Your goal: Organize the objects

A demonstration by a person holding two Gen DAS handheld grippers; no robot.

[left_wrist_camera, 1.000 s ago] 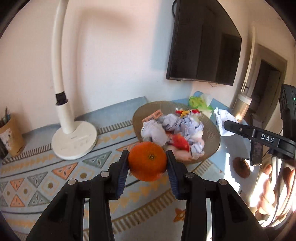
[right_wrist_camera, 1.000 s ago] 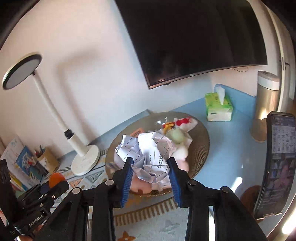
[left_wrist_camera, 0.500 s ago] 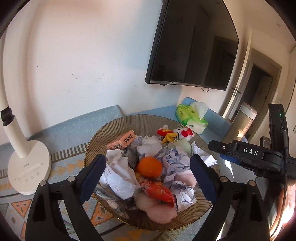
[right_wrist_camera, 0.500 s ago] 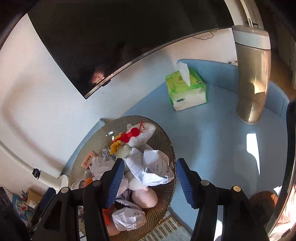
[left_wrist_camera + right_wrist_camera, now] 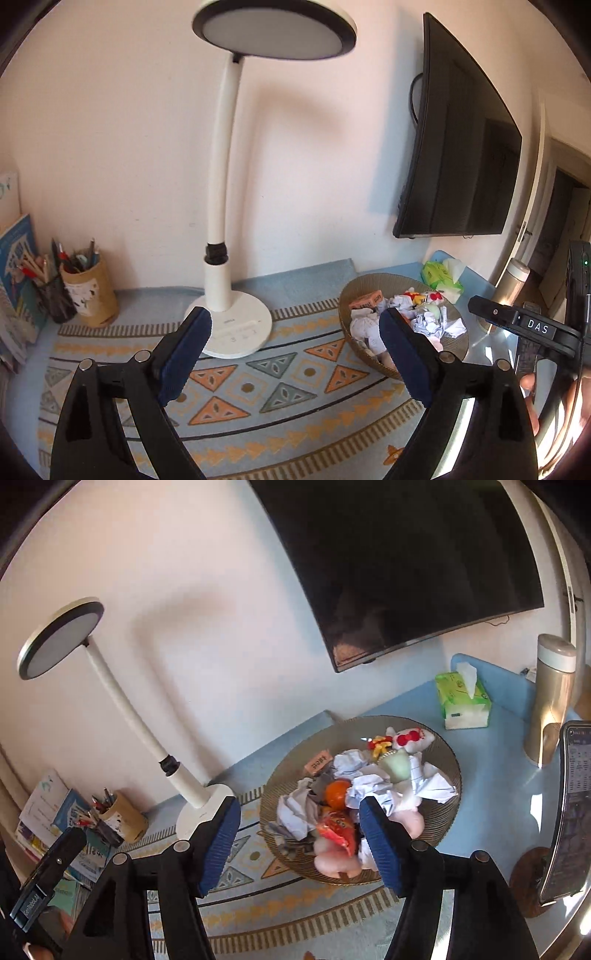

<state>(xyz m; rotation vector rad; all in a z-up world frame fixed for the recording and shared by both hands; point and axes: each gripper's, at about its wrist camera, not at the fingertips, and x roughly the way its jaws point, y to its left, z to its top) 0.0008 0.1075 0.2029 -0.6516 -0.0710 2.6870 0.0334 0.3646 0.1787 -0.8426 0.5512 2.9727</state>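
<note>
A blue desk against a white wall carries a patterned mat (image 5: 258,391) and a woven basket (image 5: 448,764) heaped with crumpled paper and toys. In the right-wrist view the basket sits centre frame, just beyond the right gripper (image 5: 299,838), the nearer one, its jaws opening with nothing between them. The left gripper (image 5: 295,350) is wide and empty; its orange (image 5: 337,794), held a second ago, now lies in the basket

Plain white wall (image 5: 129,129), big dark TV (image 5: 454,155) mounted on it, white desk lamp (image 5: 225,206), sunlight glaring from the right.
</note>
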